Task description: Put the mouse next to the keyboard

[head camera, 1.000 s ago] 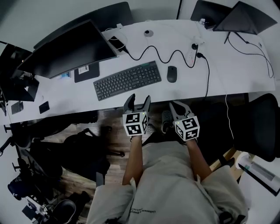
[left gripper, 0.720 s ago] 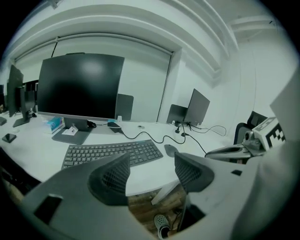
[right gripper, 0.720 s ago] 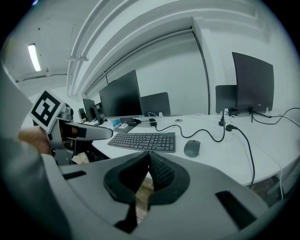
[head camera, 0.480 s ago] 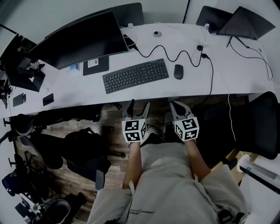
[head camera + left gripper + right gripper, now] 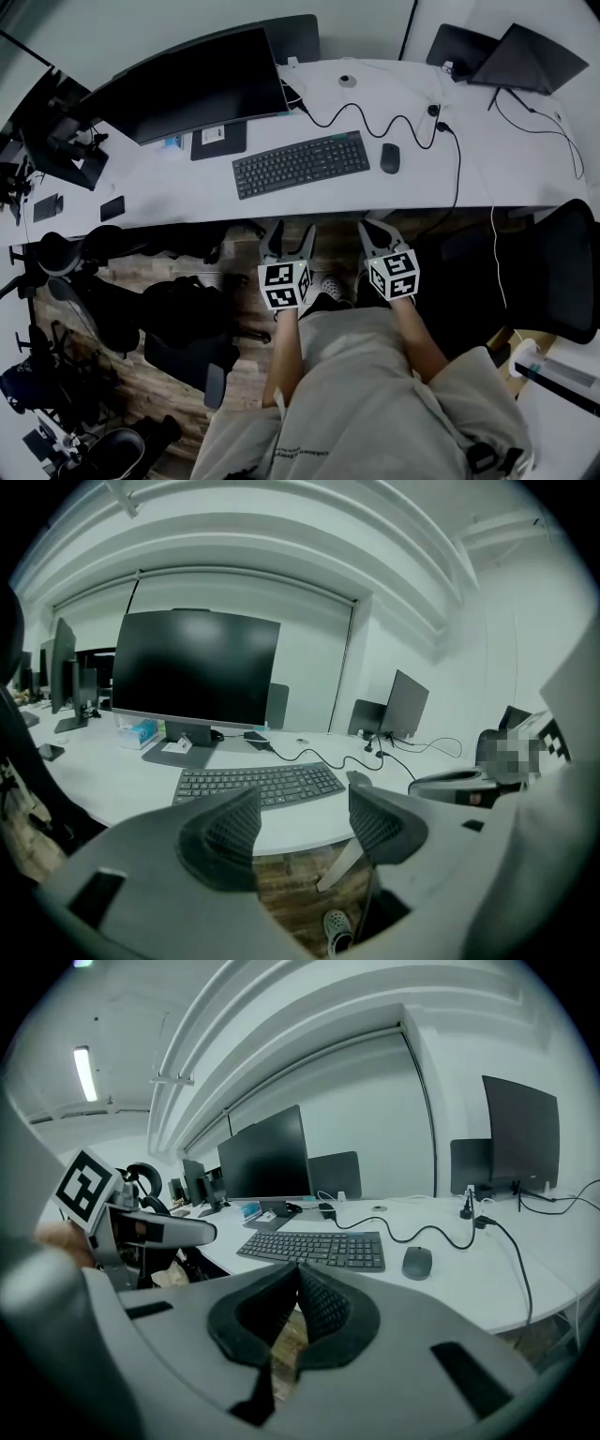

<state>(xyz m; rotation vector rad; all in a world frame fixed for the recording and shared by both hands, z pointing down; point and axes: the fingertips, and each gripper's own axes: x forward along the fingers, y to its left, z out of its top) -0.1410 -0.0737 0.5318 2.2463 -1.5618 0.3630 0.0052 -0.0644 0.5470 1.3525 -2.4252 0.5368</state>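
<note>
A dark mouse lies on the white desk, a little to the right of the black keyboard. Both grippers hang below the desk's front edge, over the person's lap. My left gripper is open and empty. My right gripper is shut with nothing in it. In the left gripper view the keyboard lies beyond the spread jaws, and the mouse peeks over the right jaw. The right gripper view shows keyboard and mouse beyond the shut gripper.
A large monitor stands behind the keyboard. A wavy black cable runs behind the mouse. Laptops sit at the desk's far right. An office chair stands to the right, more chairs to the left.
The head view has shifted, so the desk and its things sit higher and further right. Both grippers stay low in front of the person, a little further from the desk edge.
</note>
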